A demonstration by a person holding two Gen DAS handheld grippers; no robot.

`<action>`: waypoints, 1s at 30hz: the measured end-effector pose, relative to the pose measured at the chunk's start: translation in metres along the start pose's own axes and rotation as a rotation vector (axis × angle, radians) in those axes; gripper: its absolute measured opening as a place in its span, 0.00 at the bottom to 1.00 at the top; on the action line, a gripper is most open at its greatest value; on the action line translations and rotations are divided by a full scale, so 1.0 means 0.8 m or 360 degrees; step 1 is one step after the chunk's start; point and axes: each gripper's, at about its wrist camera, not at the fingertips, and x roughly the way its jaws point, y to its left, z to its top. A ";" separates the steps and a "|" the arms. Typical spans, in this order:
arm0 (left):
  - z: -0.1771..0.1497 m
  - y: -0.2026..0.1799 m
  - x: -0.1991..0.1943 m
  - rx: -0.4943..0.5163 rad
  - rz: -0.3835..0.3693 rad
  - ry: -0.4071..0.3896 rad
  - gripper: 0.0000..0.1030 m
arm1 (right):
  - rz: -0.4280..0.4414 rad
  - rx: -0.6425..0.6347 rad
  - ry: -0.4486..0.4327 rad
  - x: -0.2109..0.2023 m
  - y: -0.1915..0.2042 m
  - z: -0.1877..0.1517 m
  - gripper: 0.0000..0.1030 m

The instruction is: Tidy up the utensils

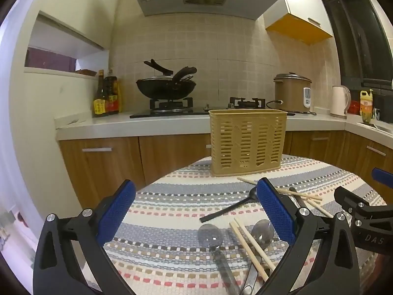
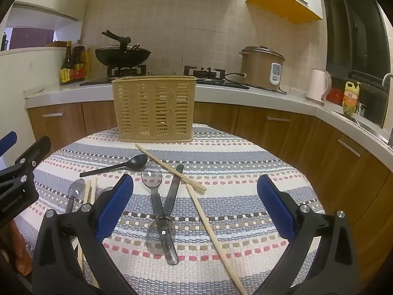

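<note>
Closest to us, our right gripper (image 2: 195, 205) hangs with both blue pads spread wide and nothing between them but cloth and cutlery lying flat below. Under that gap lie two clear spoons (image 2: 157, 211), crossed over each other, and a long chopstick (image 2: 211, 233) running back toward the tan basket (image 2: 154, 108). Another chopstick (image 2: 169, 167) lies slantwise just in front of the basket, and a black spoon (image 2: 115, 166) rests in front of the basket's left end. Our left gripper (image 1: 196, 211) is likewise spread, gripping nothing; beneath it, on the basket's near side, we see two more clear spoons (image 1: 211, 238) with a pair of chopsticks (image 1: 250, 248) laid across them, none touched by the pads. Everything sits on the striped tablecloth (image 2: 245, 157), with the basket upright at its far edge, well apart from both grippers.
</note>
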 end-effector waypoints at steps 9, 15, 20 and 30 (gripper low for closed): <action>0.000 -0.001 0.001 -0.0003 -0.0001 0.0010 0.93 | -0.0010 -0.0018 0.0020 0.005 0.005 -0.002 0.94; 0.000 0.000 0.003 -0.0010 -0.0002 0.0019 0.93 | -0.0011 -0.0021 0.0029 0.009 0.006 -0.005 0.94; -0.001 0.000 0.002 -0.0014 -0.0001 0.0017 0.93 | -0.0011 -0.0020 0.0029 0.009 0.006 -0.005 0.94; -0.001 0.000 0.003 -0.0010 -0.0003 0.0022 0.93 | -0.0010 -0.0008 0.0046 0.013 0.006 -0.006 0.94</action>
